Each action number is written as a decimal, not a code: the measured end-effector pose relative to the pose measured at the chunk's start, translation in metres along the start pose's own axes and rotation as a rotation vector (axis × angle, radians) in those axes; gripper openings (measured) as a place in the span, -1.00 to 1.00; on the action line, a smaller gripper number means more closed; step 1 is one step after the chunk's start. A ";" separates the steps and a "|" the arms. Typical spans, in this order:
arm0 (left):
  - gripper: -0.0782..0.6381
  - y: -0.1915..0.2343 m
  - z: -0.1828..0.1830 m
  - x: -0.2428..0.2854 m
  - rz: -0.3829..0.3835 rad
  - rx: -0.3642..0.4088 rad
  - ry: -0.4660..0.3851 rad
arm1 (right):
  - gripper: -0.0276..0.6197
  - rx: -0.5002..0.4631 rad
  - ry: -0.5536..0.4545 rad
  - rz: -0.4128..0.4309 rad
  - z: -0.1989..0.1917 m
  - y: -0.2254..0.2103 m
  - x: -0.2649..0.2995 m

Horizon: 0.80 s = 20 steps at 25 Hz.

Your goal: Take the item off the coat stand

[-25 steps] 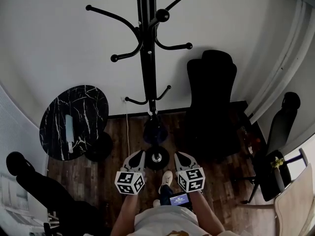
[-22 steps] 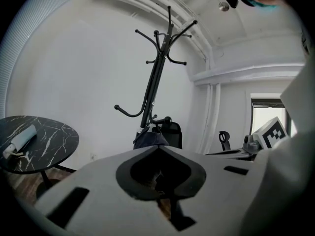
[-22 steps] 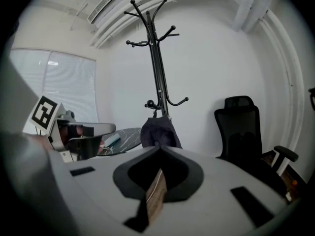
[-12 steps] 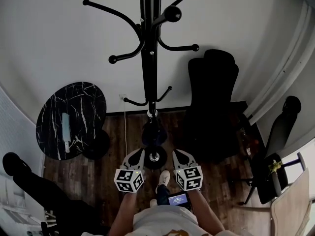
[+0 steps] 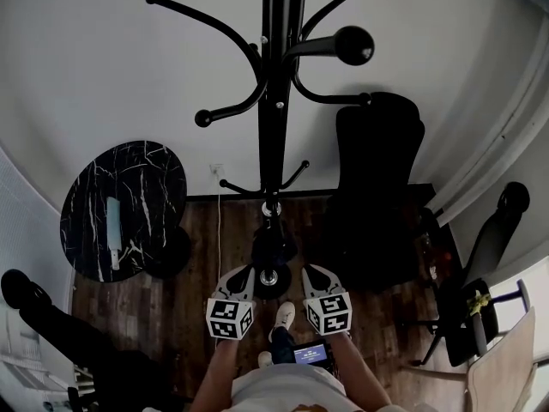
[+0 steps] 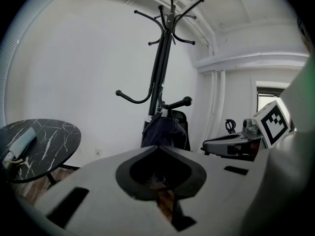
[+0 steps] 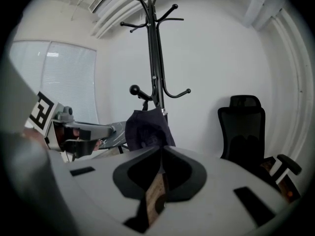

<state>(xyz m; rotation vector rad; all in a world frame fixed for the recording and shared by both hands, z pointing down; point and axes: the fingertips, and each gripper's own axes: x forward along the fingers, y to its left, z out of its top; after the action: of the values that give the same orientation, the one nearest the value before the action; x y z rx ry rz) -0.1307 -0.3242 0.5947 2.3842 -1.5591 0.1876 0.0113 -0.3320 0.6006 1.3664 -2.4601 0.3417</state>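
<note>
Here, the coat stand [image 5: 273, 101] rises upright from the floor, with hooks branching off at several heights. The dark cloth item [image 7: 146, 128] hangs from a low hook close against the pole, well ahead of both tools. It hangs slack with its long axis vertical, top at the hook and bottom toward the floor. The left tool [image 5: 242, 269] and right tool [image 5: 310, 269] are both clenched and empty, side by side, aimed at the stand. Judged best: unclench one tool early, pinch the fabric near the hook, then lift up and outward over the hook tip
</note>
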 end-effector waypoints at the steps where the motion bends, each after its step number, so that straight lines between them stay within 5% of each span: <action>1: -0.72 0.002 -0.001 0.003 0.002 -0.004 0.006 | -0.87 -0.001 0.005 0.001 0.000 -0.001 0.003; 20: -0.46 0.022 -0.023 0.056 -0.048 -0.057 0.120 | -0.48 -0.049 0.068 0.069 0.008 -0.010 0.070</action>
<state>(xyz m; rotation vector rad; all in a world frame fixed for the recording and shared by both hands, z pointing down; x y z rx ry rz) -0.1269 -0.3743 0.6349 2.3187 -1.4332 0.2673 -0.0163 -0.3944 0.6195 1.2325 -2.4477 0.3362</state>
